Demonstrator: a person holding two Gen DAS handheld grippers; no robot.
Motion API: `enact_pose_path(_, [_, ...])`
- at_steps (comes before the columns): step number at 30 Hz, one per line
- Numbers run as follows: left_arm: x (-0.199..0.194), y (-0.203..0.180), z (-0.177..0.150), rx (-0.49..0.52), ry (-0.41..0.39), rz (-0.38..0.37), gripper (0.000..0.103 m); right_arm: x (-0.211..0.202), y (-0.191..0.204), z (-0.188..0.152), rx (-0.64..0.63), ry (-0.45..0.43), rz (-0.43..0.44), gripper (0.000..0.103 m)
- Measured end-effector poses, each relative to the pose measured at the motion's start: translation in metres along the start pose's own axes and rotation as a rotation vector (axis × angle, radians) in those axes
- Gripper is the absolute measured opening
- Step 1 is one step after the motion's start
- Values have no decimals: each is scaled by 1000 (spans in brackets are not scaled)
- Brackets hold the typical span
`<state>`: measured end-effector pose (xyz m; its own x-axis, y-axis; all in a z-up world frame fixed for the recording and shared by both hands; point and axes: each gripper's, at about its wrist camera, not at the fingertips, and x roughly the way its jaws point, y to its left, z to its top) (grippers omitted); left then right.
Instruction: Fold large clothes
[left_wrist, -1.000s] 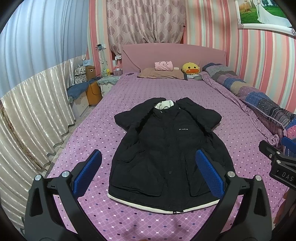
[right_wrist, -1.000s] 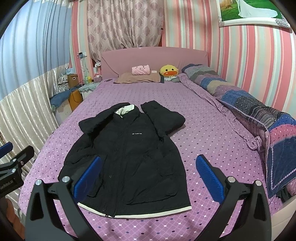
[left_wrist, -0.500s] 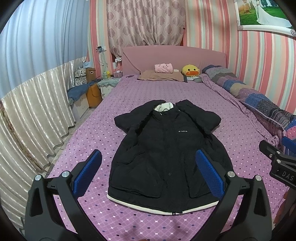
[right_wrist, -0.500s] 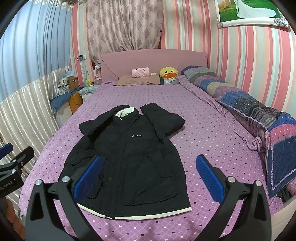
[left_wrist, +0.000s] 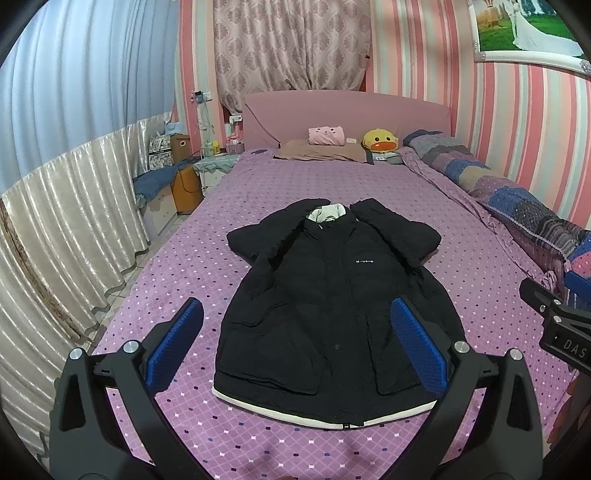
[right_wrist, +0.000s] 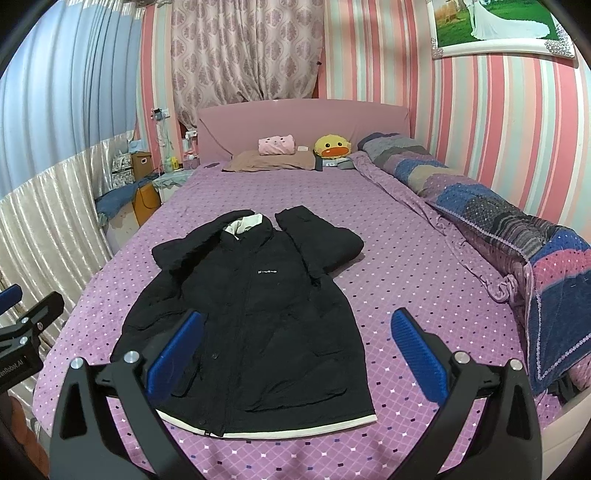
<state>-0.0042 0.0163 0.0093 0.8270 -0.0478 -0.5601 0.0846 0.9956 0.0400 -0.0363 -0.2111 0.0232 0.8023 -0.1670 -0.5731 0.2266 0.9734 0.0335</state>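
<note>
Both the left gripper (left_wrist: 293, 343) and right gripper (right_wrist: 293, 345) hover with jaws spread wide and empty above the near end of the purple bed (left_wrist: 480, 266), where a black coat (left_wrist: 332, 306) lies flat, collar toward 12 o'clock. The fold looks unstarted. A clean start likely means pinching each sleeve (right_wrist: 321, 240) at its outer end and drawing it across the chest.

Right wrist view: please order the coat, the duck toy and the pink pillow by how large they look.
1. Coat, by far the largest, though nearest.
2-3. Pink pillow and duck toy look alike; no ranking.
</note>
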Motion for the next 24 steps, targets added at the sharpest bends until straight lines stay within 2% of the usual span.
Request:
enact_pose_path(17, [-11, 0, -1, 3, -22, -5, 100, -6, -5, -6, 12, -30, -3, 101])
enact_pose_path(24, [-22, 5, -12, 7, -48, -14, 100, -16, 4, -16, -4, -89, 22, 101])
